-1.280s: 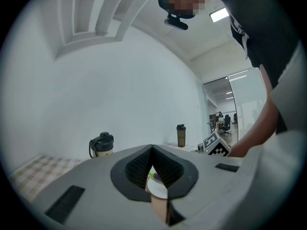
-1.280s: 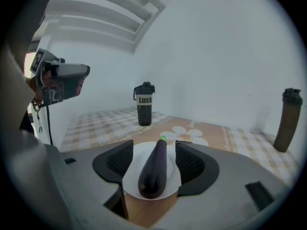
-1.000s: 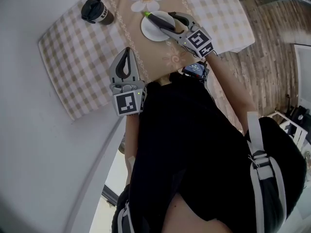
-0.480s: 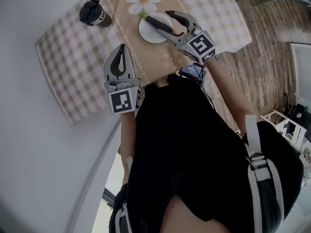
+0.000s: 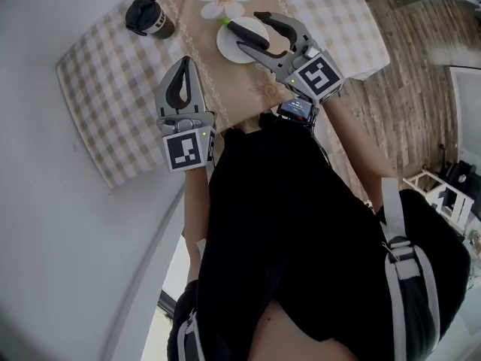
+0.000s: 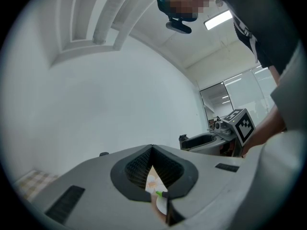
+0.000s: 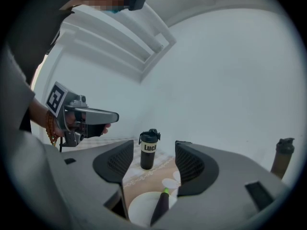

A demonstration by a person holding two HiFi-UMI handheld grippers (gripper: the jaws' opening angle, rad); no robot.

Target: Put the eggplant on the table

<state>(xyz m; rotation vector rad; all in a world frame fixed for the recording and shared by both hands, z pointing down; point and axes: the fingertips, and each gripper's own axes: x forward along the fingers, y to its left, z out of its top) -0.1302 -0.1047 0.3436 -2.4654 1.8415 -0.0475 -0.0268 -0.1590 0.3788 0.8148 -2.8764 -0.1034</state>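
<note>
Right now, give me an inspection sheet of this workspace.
Surface: checked tablecloth with a flowered beige runner.
Job's things: eggplant lying on the white plate, not yet on the table.
Clutter: dark lidded bottle standing near the cloth's far corner.
Grippers: right gripper open over the eggplant; left gripper shut, empty, above the cloth.
Cables: thin dark lead by the small device under the right gripper.
Surroundings: white wall, wood floor.

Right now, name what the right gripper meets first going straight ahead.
Likely the black lidded bottle beyond the round white plate; the dark purple eggplant lies below the open right gripper's line. Depth unclear.
</note>
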